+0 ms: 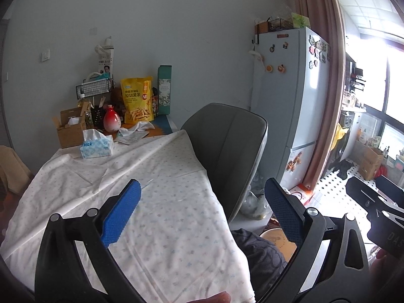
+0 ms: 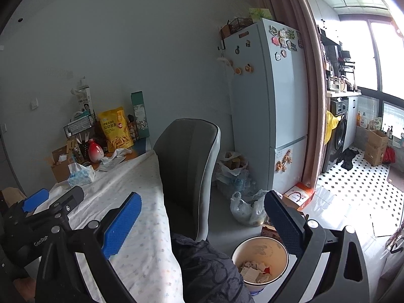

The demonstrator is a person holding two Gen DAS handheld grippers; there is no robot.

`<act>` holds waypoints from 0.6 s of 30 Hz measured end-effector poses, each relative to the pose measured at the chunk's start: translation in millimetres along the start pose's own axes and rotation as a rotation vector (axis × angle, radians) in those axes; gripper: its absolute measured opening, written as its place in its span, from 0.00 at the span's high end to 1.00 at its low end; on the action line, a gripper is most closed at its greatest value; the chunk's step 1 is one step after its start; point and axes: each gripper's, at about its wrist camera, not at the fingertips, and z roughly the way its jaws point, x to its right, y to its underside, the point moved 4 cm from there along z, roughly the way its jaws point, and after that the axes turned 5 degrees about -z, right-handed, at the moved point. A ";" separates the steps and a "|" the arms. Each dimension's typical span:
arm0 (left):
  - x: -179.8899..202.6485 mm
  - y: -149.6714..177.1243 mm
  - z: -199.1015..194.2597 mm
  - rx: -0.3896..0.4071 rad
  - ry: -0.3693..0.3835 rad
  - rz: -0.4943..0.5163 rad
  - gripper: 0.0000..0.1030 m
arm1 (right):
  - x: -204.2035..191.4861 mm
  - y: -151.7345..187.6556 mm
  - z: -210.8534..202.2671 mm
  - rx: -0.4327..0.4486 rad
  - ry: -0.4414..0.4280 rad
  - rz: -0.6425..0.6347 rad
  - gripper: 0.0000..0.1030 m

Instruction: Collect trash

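My left gripper (image 1: 202, 212) is open and empty, held above the near part of the white-clothed table (image 1: 141, 166). My right gripper (image 2: 202, 217) is open and empty, held over the table's right edge. A white trash bin (image 2: 260, 265) with paper scraps in it stands on the floor below the right gripper; part of its rim shows in the left wrist view (image 1: 274, 240). Crumpled white paper (image 1: 136, 127) and a flat wrapper (image 1: 131, 137) lie at the far end of the table; they also show in the right wrist view (image 2: 113, 157). The left gripper shows in the right wrist view (image 2: 55, 202).
A grey chair (image 2: 186, 166) stands at the table's right side. At the far end are a tissue pack (image 1: 97, 146), a cardboard box (image 1: 70, 128), a red-white vase (image 1: 112, 122) and a yellow snack bag (image 1: 137, 98). Plastic bags (image 2: 247, 207) lie by the fridge (image 2: 272, 101).
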 end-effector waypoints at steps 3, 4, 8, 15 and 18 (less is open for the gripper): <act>-6.2 3.5 -12.9 0.010 -0.019 0.001 0.05 | -7.6 4.3 -8.8 0.010 -0.016 -0.015 0.07; -7.5 4.0 -16.5 0.013 -0.025 0.000 0.05 | -9.8 6.0 -11.6 0.012 -0.024 -0.019 0.07; -17.6 6.0 -28.4 0.023 -0.049 -0.014 0.05 | -19.5 10.0 -18.0 0.014 -0.047 -0.031 0.07; -30.8 12.6 -41.8 0.033 -0.078 -0.037 0.05 | -33.0 18.5 -29.7 0.017 -0.072 -0.052 0.07; -35.3 14.9 -45.2 0.038 -0.092 -0.040 0.05 | -37.6 19.2 -30.3 0.017 -0.075 -0.061 0.07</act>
